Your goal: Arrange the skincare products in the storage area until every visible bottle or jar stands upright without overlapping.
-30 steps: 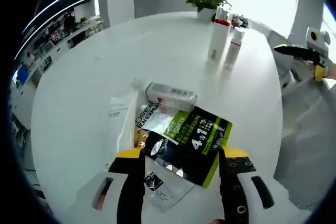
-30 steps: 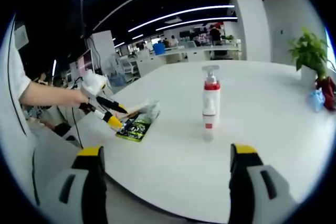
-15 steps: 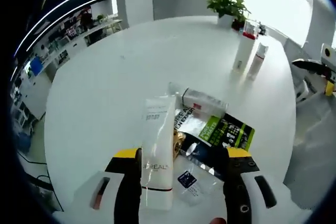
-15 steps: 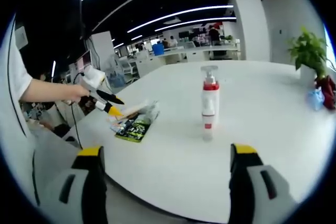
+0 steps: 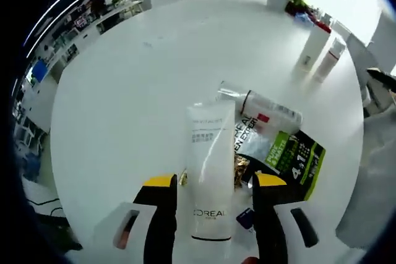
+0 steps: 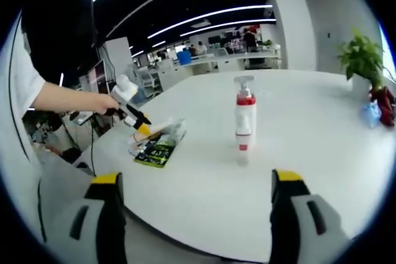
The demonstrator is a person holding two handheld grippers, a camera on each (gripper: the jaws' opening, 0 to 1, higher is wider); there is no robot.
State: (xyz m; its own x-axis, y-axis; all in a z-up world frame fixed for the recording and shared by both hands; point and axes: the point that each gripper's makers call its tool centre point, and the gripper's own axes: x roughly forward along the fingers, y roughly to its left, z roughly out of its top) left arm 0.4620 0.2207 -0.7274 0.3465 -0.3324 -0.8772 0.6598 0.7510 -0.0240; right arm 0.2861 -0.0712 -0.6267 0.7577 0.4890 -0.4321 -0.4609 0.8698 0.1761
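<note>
Tube (image 5: 210, 171), white with L'OREAL lettering, lies between the left claw's (image 5: 211, 185) jaws, seemingly gripped; right claw (image 6: 193, 180) gapes empty above the round white tabletop (image 5: 124, 91) in an office.

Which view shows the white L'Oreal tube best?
The left gripper view: the white L'Oreal tube lies large between that gripper's jaws, its label readable. In the right gripper view it is a small pale shape at the pile of packets.

Left tongs (image 5: 213, 185) closed around something, right tongs (image 6: 195, 183) wide apart, unladen
</note>
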